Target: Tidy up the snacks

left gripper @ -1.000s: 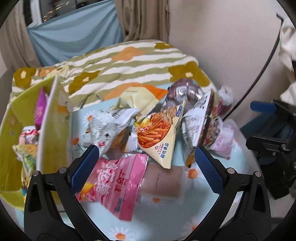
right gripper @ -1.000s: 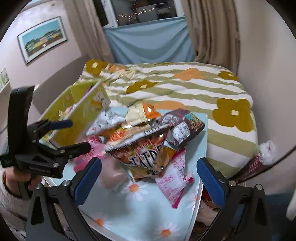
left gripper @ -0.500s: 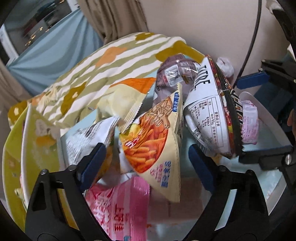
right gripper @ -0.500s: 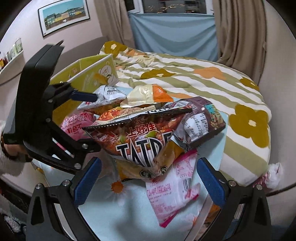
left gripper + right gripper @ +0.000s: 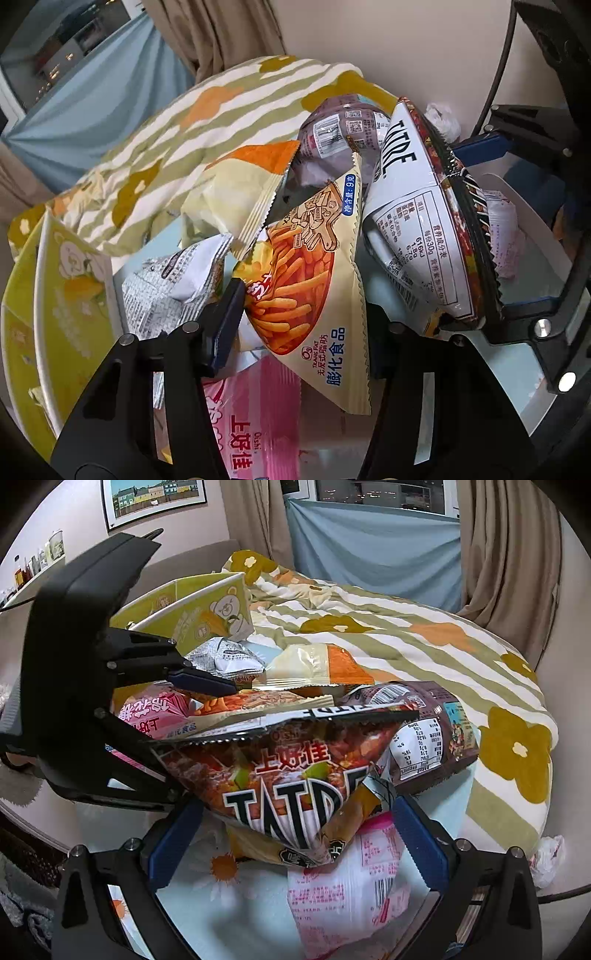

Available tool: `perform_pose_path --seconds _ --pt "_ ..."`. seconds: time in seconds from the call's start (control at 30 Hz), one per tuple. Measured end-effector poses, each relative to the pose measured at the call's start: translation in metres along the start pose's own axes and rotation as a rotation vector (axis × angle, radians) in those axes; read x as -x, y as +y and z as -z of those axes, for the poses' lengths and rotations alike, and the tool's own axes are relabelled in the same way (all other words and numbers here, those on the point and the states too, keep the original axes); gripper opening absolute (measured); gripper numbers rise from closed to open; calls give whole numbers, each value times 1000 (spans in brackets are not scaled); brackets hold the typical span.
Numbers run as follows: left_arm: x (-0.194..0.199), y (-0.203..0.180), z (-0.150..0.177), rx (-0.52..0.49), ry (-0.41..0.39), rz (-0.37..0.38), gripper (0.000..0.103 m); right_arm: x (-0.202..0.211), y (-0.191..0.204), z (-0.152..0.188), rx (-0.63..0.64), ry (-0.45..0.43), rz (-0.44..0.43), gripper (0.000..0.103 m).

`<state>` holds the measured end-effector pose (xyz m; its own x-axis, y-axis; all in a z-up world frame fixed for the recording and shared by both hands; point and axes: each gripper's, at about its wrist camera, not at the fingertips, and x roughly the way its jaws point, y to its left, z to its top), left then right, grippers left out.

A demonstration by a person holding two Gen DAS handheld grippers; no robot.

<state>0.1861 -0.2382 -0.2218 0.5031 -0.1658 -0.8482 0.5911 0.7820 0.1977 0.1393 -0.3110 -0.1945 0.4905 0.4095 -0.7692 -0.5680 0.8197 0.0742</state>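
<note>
A pile of snack bags lies on a pale blue daisy-print tray [image 5: 229,919]. My left gripper [image 5: 301,328] is shut on a cream bag printed with orange sticks [image 5: 306,280]; its left pad presses the bag's edge and the right pad is hidden behind it. In the right wrist view the left gripper's upper finger [image 5: 199,679] reaches into the pile. My right gripper [image 5: 295,842] stands open, with the lower end of a dark red "TATDE" bag [image 5: 291,775] between its blue pads. That same bag [image 5: 413,236] shows its white back in the left wrist view.
A yellow-green bear-print box [image 5: 66,295] stands open at the left of the pile. Around the held bags lie a pink bag [image 5: 251,417], a silver one [image 5: 173,280], a cream-and-orange one [image 5: 236,192], a brown one [image 5: 424,731] and a white-pink wrapper [image 5: 347,882]. A flowered quilt [image 5: 406,638] lies behind.
Both grippers dropped closer to the pile. The left jaws went from wide open to shut on the orange-stick bag. The right fingers came down around the dark red bag.
</note>
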Motion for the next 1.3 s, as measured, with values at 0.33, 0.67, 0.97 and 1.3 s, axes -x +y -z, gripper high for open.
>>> perform_pose_path --seconds 0.33,0.67,0.97,1.3 --pt "7 10 5 33 -10 33 53 -20 10 -2 34 25 9 86" --pt "24 13 3 59 -29 45 53 -17 12 -2 -9 8 30 56" --pt "69 16 1 98 -97 48 53 20 23 -7 -35 -45 31 53" --pt "135 36 5 174 -194 14 53 69 47 -28 -43 -97 50 53"
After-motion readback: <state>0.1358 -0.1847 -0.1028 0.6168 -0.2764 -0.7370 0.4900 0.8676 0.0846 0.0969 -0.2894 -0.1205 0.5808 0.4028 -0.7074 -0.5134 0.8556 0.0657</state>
